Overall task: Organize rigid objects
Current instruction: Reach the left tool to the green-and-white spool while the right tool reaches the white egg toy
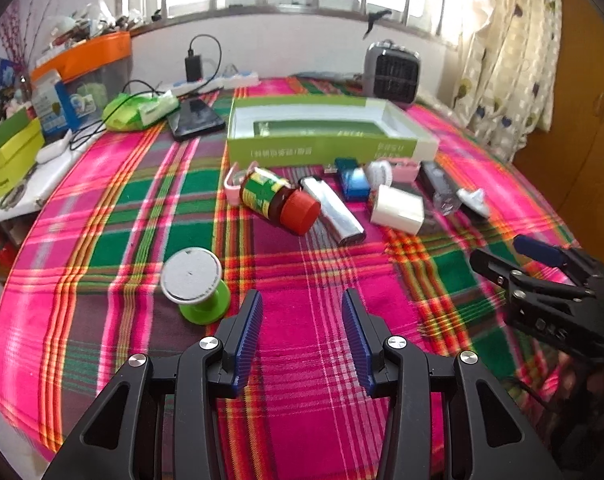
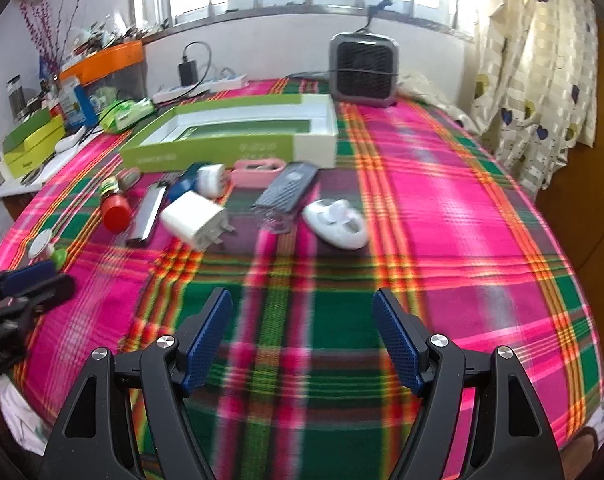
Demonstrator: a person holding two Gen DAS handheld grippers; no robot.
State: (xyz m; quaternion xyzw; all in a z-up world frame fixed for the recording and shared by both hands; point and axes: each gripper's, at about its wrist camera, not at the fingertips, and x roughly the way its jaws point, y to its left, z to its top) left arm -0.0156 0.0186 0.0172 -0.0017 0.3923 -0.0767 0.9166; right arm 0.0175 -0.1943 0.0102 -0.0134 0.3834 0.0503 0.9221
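An open green and white box [image 1: 322, 148] [image 2: 229, 148] lies at the back of the plaid cloth. In front of it lie a brown bottle with a red cap [image 1: 277, 198] [image 2: 115, 204], a silver lighter [image 1: 334, 216] [image 2: 145, 216], a white charger plug [image 1: 398, 210] [image 2: 191, 220], a blue item [image 1: 352, 180], a pink item [image 2: 257, 170], a dark grey case [image 2: 287, 186] and a white oval piece [image 2: 336, 224]. A green and white spool [image 1: 195, 286] [image 2: 43, 246] stands apart, near left. My left gripper [image 1: 302, 308] is open above bare cloth, right of the spool. My right gripper [image 2: 302, 304] is open, short of the pile.
A grey fan heater [image 1: 392, 72] [image 2: 364, 66] stands behind the box. A phone [image 1: 195, 118], a green packet [image 1: 139, 110] and a power strip [image 1: 213, 82] lie at the back left. A side shelf [image 1: 9, 160] holds boxes. Curtains [image 2: 538, 64] hang at right.
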